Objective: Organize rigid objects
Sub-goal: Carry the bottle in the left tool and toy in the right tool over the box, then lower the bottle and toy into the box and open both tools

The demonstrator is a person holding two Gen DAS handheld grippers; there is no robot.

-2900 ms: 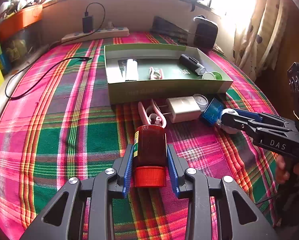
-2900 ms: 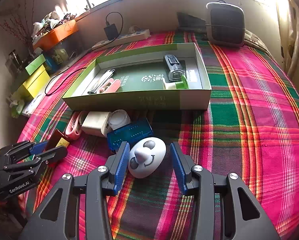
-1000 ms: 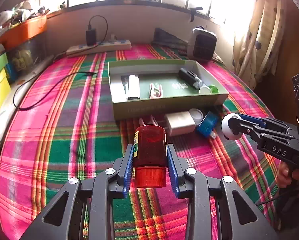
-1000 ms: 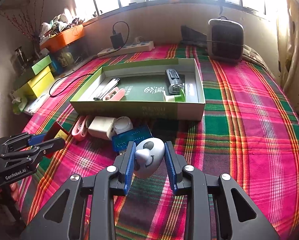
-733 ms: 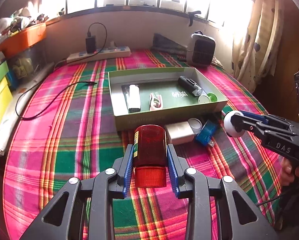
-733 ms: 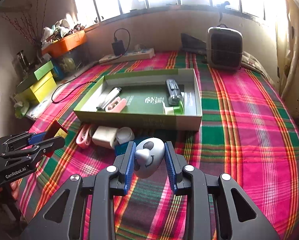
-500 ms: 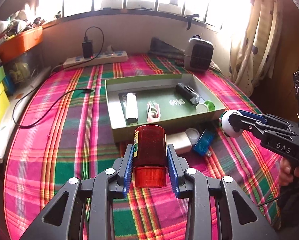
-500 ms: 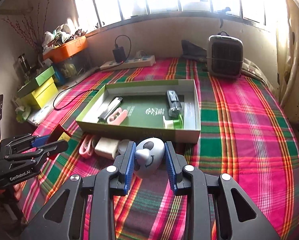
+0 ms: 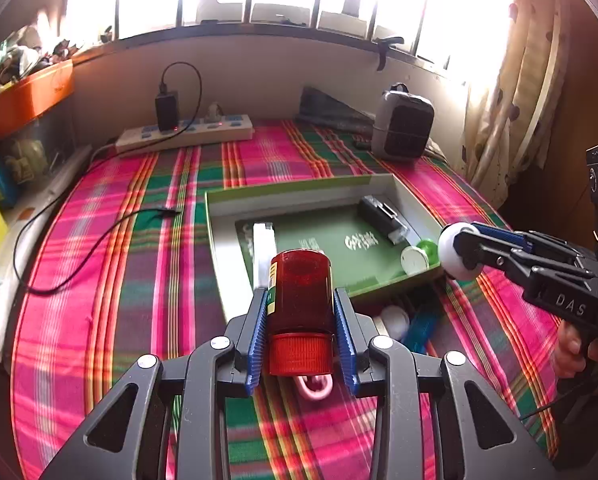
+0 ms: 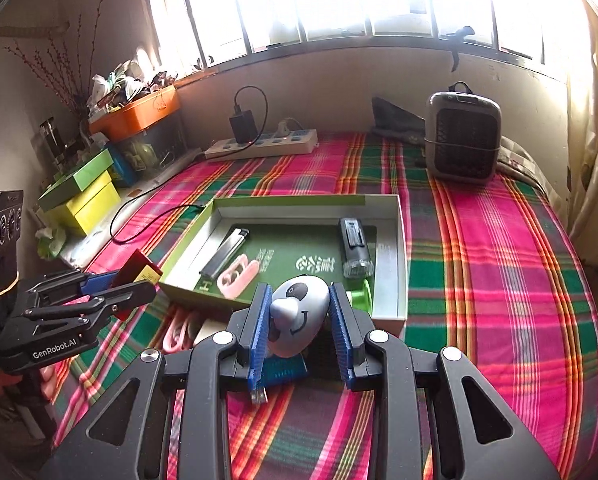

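The left gripper [image 9: 301,312] has its blue ribbed pads pressed flat against both sides of a red translucent bottle [image 9: 301,300], which lies along the fingers with its ribbed red cap [image 9: 301,354] toward the camera and a yellow-green label strip on its left flank. It is held in the air above the plaid cloth [image 9: 119,280], in front of the near wall of the shallow green box [image 9: 215,240].

The right gripper [image 10: 301,320] is clamped on a white egg-shaped toy with a painted face [image 10: 299,316], nose end toward the camera, raised over the box's near right corner.

Inside the box lie a black-and-silver lighter [image 10: 225,254], a pink clip [image 10: 237,276], a dark cylindrical device with a clear end [image 10: 355,248], and a green-and-white spool [image 10: 359,300] partly covered by the right finger.

On the cloth just in front of the box, things are mostly hidden. A blue USB device [image 10: 283,372] shows only under the toy, its metal plug poking out. A second pink clip [image 10: 177,334] and a white charger block [image 10: 211,330] peek from behind the left finger of the right gripper. In the left wrist view a small white round piece [image 9: 395,316] is half covered; what it is cannot be told.

Far back, a power strip [image 10: 263,144] and a small grey heater [image 10: 463,138] sit by the wall.
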